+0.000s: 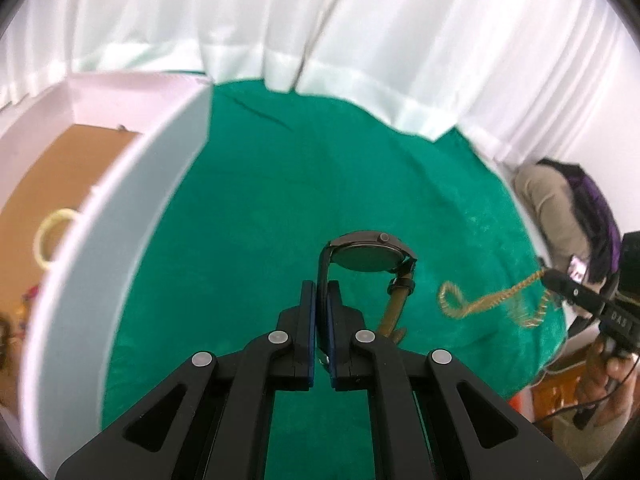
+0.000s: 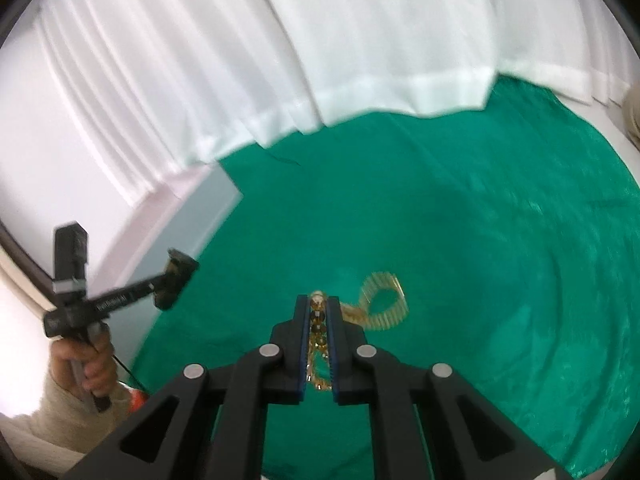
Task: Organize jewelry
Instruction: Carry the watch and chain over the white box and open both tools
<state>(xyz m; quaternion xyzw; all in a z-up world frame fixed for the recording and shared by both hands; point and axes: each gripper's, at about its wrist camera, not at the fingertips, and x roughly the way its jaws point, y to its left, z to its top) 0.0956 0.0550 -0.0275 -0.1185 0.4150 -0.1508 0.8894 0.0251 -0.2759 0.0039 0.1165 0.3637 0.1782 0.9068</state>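
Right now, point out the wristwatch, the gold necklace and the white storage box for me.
wristwatch (image 1: 366,258): left wrist view, on the dark case back.
gold necklace (image 2: 386,300): right wrist view, on the hanging loop past the tool tips.
white storage box (image 1: 120,216): left wrist view, on its outer side wall.

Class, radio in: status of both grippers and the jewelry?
Left gripper shut on watch. Right gripper shut on gold chain. Box left, path clear.

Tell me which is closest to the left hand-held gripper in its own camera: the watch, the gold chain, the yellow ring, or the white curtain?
1. Dark round-faced wristwatch: clamped in the left hand-held gripper.
2. Gold beaded chain: to the right, dangling over the green cloth.
3. Pale yellow ring: far left, inside the white box.
4. White pleated curtain: behind everything.
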